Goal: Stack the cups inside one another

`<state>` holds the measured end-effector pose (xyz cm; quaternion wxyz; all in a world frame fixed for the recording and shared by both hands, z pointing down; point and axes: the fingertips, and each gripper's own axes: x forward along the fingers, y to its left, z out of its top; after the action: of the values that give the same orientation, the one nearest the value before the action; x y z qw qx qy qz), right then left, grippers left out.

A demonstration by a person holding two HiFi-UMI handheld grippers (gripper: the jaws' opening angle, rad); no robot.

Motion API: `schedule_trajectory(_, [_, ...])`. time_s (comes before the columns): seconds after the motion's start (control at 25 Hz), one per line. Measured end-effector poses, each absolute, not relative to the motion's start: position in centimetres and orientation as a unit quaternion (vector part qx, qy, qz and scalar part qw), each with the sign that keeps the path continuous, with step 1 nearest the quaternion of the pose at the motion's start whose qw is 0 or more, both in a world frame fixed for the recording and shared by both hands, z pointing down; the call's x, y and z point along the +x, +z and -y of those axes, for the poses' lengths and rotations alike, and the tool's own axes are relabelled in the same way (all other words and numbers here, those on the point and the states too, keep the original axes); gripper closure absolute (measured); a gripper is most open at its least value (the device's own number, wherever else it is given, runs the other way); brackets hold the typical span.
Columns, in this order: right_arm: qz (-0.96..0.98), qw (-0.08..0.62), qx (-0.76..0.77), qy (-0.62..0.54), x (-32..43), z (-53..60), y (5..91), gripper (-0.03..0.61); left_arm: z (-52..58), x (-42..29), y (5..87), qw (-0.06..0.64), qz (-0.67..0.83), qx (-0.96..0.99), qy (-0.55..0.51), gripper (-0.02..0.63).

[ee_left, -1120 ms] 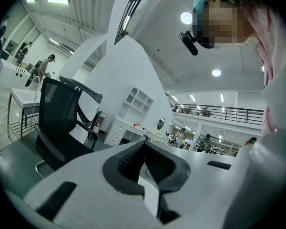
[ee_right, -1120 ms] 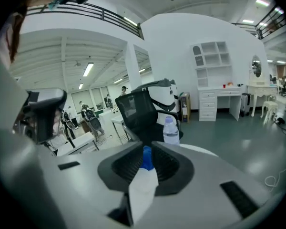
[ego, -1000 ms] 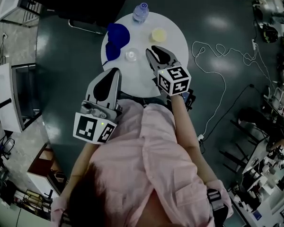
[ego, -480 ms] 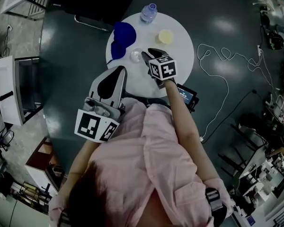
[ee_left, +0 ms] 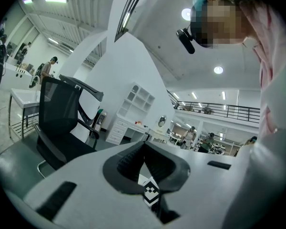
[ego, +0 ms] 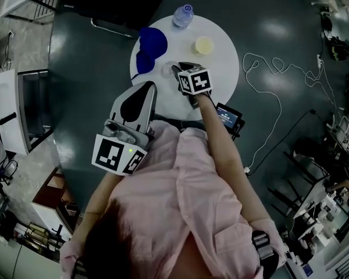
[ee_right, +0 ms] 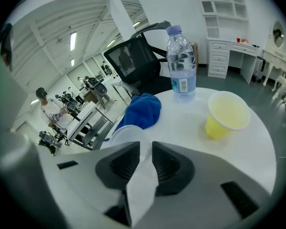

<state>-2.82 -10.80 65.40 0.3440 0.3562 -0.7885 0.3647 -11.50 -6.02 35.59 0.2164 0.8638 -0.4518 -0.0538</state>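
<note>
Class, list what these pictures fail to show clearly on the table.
Clear cup: lower part hidden in right gripper view behind the right gripper, whose jaws have just been closing around its wall.
Bottle label: too small to read.
Blue cloth: anything beneath is covered.
Table: absent from left gripper view.

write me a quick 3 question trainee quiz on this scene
1. True or false: the yellow cup stands upright, apart from the clear cup.
2. What is between the right gripper's fingers? A) the clear cup's wall B) a blue cloth C) nothing
3. Which thing stands on the round table farthest from the person?
Key: 1 true; 2 A, fingers just closing in; 3 the water bottle.
</note>
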Motion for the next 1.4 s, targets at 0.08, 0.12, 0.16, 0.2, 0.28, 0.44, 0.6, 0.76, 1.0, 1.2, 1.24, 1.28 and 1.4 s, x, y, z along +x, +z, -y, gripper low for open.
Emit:
schedule_trajectory(0.08, [0.788, 0.349, 0.353, 0.363, -2.9, 10.7, 65.2, 0.508, 6.1, -11.6, 35.5, 0.218, 0.453, 0.862, -0.055, 0.596])
schedule_trajectory(0.12, [0.789, 0.351, 0.352, 0.362, -3.0, 10.6, 65.2, 0.518, 6.1, -11.5, 35.5, 0.219, 0.454, 0.862, -0.055, 0.597])
schedule_trajectory(0.16, [0.790, 0.352, 0.349, 0.361, -3.1, 10.5, 65.2, 0.522, 6.1, -11.5, 35.5, 0.219, 0.453, 0.862, -0.055, 0.597])
schedule_trajectory(0.2, [0.790, 0.354, 0.347, 0.361, -3.2, 10.3, 65.2, 0.523, 6.0, -11.5, 35.5, 0.219, 0.453, 0.862, -0.055, 0.597])
schedule_trajectory(0.28, [0.791, 0.359, 0.340, 0.360, -3.5, 9.8, 65.2, 0.528, 5.9, -11.6, 35.4, 0.218, 0.453, 0.863, -0.055, 0.597])
schedule_trajectory(0.44, [0.796, 0.366, 0.332, 0.350, -3.8, 9.3, 64.9, 0.532, 5.6, -11.6, 35.4, 0.217, 0.452, 0.864, -0.055, 0.597])
schedule_trajectory(0.6, [0.797, 0.361, 0.337, 0.349, -3.7, 9.4, 64.6, 0.532, 5.6, -11.6, 35.6, 0.216, 0.449, 0.865, -0.057, 0.596])
schedule_trajectory(0.76, [0.801, 0.359, 0.340, 0.338, -3.6, 9.5, 64.1, 0.532, 5.5, -11.6, 35.6, 0.215, 0.449, 0.865, -0.057, 0.596])
schedule_trajectory(1.0, [0.806, 0.348, 0.345, 0.331, -3.8, 9.5, 63.1, 0.534, 5.5, -11.7, 35.7, 0.215, 0.447, 0.867, -0.056, 0.596])
schedule_trajectory(1.2, [0.808, 0.340, 0.352, 0.328, -3.7, 9.8, 62.7, 0.534, 5.4, -11.4, 35.6, 0.213, 0.442, 0.869, -0.056, 0.597])
schedule_trajectory(1.24, [0.807, 0.340, 0.353, 0.328, -3.6, 9.8, 62.6, 0.534, 5.4, -11.5, 35.6, 0.213, 0.443, 0.869, -0.057, 0.597])
schedule_trajectory(1.28, [0.807, 0.339, 0.354, 0.328, -3.6, 9.8, 62.6, 0.534, 5.4, -11.5, 35.6, 0.213, 0.443, 0.869, -0.057, 0.597])
schedule_trajectory(1.4, [0.808, 0.334, 0.356, 0.330, -3.5, 9.8, 62.4, 0.534, 5.3, -11.5, 35.6, 0.212, 0.444, 0.869, -0.057, 0.597])
